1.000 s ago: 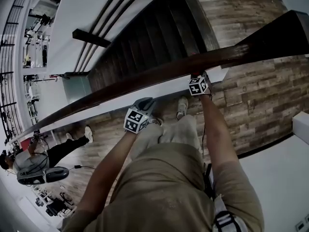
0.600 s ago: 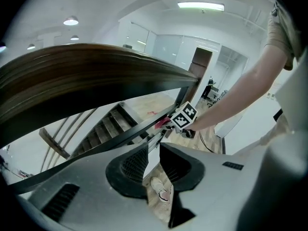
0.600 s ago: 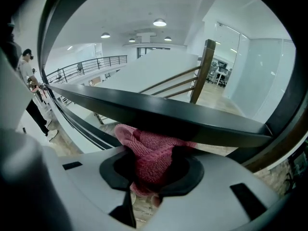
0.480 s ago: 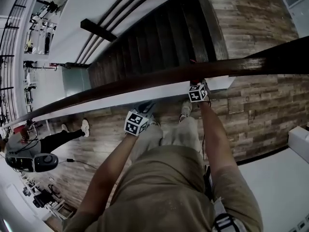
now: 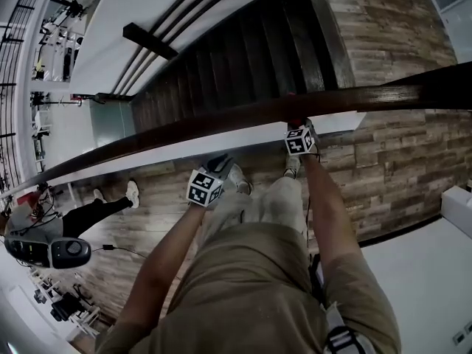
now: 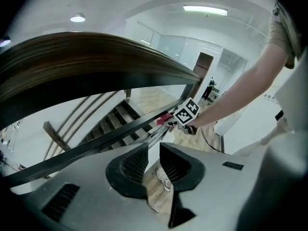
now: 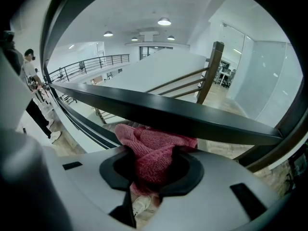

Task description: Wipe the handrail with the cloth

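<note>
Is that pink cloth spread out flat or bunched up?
Bunched up: the cloth is crumpled in a wad between the jaws of the right gripper, against the handrail.

Right claw [image 7: 153, 161] gripping — left claw [image 6: 153, 151] slightly parted, empty.

dark staircase [image 5: 243, 50] descended at top centre | wood-plank floor [image 5: 398, 153] lay right and below | bystander [image 5: 92, 214] in white shoes stood lower left | ceiling lights [image 7: 164, 21] were lit

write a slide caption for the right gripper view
Right gripper clamps a red knitted cloth just under the dark handrail.
</note>
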The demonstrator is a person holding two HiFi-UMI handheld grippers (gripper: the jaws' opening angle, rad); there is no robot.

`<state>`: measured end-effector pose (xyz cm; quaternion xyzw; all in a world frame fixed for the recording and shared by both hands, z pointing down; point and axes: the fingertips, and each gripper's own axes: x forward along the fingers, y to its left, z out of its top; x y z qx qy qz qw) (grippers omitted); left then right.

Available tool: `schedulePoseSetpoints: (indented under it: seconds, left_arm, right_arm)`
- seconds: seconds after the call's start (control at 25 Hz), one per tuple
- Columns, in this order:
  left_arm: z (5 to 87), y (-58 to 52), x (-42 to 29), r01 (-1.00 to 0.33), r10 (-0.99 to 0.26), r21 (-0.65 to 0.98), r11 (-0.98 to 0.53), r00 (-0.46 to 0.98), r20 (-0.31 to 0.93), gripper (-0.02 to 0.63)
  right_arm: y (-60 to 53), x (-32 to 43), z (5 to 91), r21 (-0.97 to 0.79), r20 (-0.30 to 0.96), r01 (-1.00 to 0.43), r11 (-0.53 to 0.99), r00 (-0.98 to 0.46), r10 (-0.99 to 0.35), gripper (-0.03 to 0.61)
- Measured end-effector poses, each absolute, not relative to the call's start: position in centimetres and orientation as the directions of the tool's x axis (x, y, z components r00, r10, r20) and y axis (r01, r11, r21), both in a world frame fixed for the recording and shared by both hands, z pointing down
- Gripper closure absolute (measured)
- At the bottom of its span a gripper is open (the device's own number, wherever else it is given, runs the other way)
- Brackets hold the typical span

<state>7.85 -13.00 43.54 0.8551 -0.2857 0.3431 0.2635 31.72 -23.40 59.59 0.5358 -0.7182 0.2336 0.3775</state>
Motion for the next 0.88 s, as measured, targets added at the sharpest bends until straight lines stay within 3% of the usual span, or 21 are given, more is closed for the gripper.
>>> schedulePoseSetpoints:
  seconds: [0.56, 0.88]
  left_arm:
    - [43.6, -12.8, -8.2, -0.662, -0.326, 0.223, -0.715, 0.599, 0.731, 0.541]
    - [43.6, -12.8, -14.5, -0.714, -0.366, 0.205, -0.669, 0.558, 0.745, 0.541]
  right_arm:
    - [-23.8, 16.4, 59.8, 0.091, 0.779, -0.941, 0.327, -0.137, -0.612, 0.459]
    - [-23.8, 8.2, 59.5, 0.060, 0.765, -0.909, 0.413, -0.224, -0.604, 0.459]
